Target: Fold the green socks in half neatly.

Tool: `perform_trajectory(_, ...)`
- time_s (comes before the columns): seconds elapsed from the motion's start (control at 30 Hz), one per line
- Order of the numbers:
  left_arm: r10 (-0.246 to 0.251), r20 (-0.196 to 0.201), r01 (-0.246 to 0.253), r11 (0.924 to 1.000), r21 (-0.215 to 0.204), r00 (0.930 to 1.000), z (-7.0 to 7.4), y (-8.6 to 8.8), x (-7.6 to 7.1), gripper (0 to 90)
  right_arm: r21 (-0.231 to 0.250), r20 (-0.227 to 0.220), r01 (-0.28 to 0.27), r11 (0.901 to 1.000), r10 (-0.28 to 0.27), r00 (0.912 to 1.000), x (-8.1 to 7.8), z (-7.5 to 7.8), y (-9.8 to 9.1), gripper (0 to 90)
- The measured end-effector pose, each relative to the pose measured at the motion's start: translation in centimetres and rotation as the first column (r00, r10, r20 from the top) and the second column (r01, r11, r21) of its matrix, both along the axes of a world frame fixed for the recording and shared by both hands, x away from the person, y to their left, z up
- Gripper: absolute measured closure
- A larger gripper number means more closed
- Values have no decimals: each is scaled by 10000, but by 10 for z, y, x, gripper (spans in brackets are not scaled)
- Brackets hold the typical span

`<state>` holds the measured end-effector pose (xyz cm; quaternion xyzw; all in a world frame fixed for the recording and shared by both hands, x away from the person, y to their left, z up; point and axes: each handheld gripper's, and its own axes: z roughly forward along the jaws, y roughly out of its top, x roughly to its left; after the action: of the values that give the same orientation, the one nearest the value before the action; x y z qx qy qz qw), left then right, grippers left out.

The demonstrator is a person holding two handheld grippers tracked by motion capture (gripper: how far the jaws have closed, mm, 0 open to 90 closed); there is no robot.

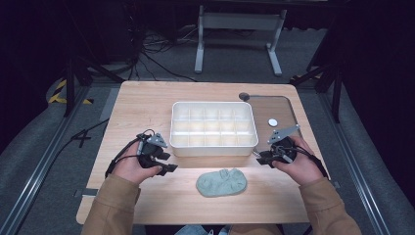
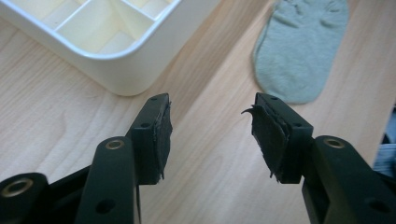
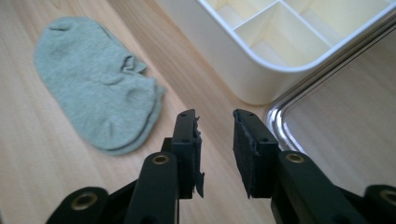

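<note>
Though near both open jaws, sock (image 1: pixel 221 182) well clear between grippers.

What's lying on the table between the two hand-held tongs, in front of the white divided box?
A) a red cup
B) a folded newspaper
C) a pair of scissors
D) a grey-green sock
D: a flat grey-green sock lies on the wooden table, just in front of the white divided box.
</note>
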<state>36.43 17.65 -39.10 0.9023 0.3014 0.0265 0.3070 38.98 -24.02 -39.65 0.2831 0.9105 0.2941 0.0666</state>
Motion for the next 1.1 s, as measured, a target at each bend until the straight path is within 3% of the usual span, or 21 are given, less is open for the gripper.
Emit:
perform_trajectory(0.03, 0, 0, 0, 10000, 0, 10000, 0, 0, 0, 495, 0, 0, 0, 10000, 0, 10000, 0, 0, 0, 719)
perform_trajectory(0.1, -191, -50, 193, 9986, 498, 9998, 3, -5, -3, 496, 26, 15, -19, 10000, 19, 10000, -4, 3, 0, 755)
perform_trajectory(0.2, -570, 9, 567, 9951, 804, 9984, 5, -8, -4, 515, 193, 1, -109, 9998, 109, 9999, -6, 4, 2, 759)
perform_trajectory(0.33, -861, 79, 855, 9947, 571, 9963, 10, -13, -6, 525, 345, -271, -111, 9993, 120, 9996, -9, 2, 6, 747)
perform_trajectory(0.4, -1130, -152, 1137, 9922, 508, 9935, 12, -15, -7, 542, 424, -414, -108, 9990, 126, 9991, -12, 2, 9, 759)
perform_trajectory(0.47, -1326, -305, 1349, 9867, 906, 9907, 11, -18, -8, 571, 400, -353, -247, 9989, 261, 9990, -13, 3, 10, 770)
perform_trajectory(0.53, -1165, -348, 1203, 9831, 1379, 9926, 12, -20, -8, 619, 445, -316, -392, 9982, 407, 9987, -15, 5, 12, 803)
perform_trajectory(0.57, -1102, -277, 1130, 9833, 1425, 9935, 13, -21, -9, 668, 477, -250, -572, 9972, 584, 9980, -16, 4, 14, 834)
perform_trajectory(0.63, -1104, -165, 1116, 9854, 1288, 9938, 14, -24, -11, 711, 456, -101, -978, 9942, 984, 9951, -17, 2, 19, 893)
perform_trajectory(0.77, -1054, -64, 1054, 9886, 1072, 9944, 17, -30, -13, 739, 346, -240, -1238, 9917, 1246, 9919, -19, -3, 28, 898)
perform_trajectory(0.83, -1037, -136, 1045, 9876, 1169, 9945, 16, -32, -14, 739, 535, -366, -1362, 9892, 1382, 9897, -21, -2, 32, 898)
perform_trajectory(0.87, -1189, -308, 1219, 9839, 1304, 9924, 14, -33, -15, 737, 640, -404, -1400, 9881, 1428, 9889, -21, -1, 34, 898)
perform_trajectory(0.9, -1334, -228, 1353, 9794, 1499, 9908, 12, -36, -18, 753, 721, -393, -1419, 9873, 1449, 9887, -21, -1, 35, 898)
perform_trajectory(1.0, -1535, -174, 1545, 9808, 1192, 9880, 10, -43, -23, 746, 559, -396, -1671, 9844, 1694, 9848, -22, -1, 42, 899)
perform_trajectory(1.1, -1597, 198, 1562, 9804, 1198, 9870, 13, -47, -28, 748, 438, -423, -1888, 9810, 1907, 9807, -21, -3, 49, 900)
